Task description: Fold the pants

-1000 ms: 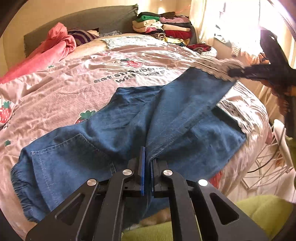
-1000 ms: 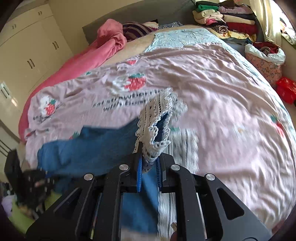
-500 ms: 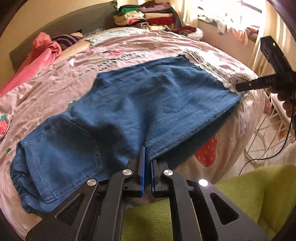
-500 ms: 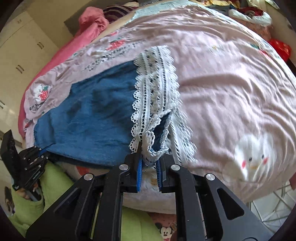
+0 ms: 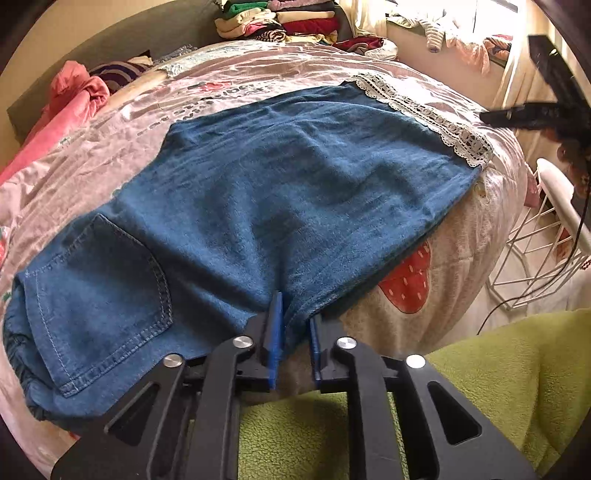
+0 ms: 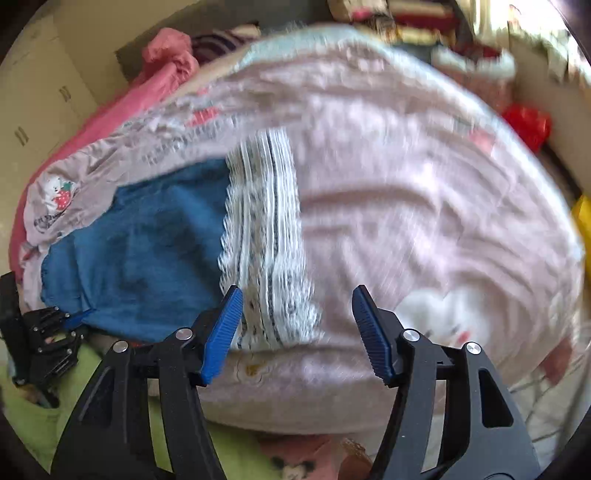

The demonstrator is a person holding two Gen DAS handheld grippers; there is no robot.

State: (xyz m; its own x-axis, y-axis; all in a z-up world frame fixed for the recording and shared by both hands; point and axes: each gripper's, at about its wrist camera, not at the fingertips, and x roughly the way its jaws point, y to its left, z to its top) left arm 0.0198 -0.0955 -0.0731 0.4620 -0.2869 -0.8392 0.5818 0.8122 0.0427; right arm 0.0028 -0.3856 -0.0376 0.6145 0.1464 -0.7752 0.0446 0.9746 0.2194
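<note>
Blue denim pants [image 5: 280,192] lie spread flat on the pink strawberry-print bedspread [image 5: 436,92], folded over so that one back pocket [image 5: 99,295] faces up at the waist end and the white lace hem [image 5: 424,114] runs along the far leg end, near the bed's edge. At the near edge of the pants the left gripper [image 5: 293,325] has its blue pads a narrow way apart and opening, with a fold of denim between them and hanging loose rather than pinched. Beyond the lace hem, off the bed's edge, the right gripper [image 6: 297,325] shows in its own blurred view with jaws standing wide and opening; the lace end of the pants lies on the bedspread just ahead of its left pad, but nothing is clamped. A green fleece sleeve or garment [image 5: 491,376] sits below the pants, at the near side of the bed. Folded clothes [image 5: 280,18] are stacked far beyond the pants, and a pink quilt [image 5: 70,96] is bunched beyond the waist end.
</note>
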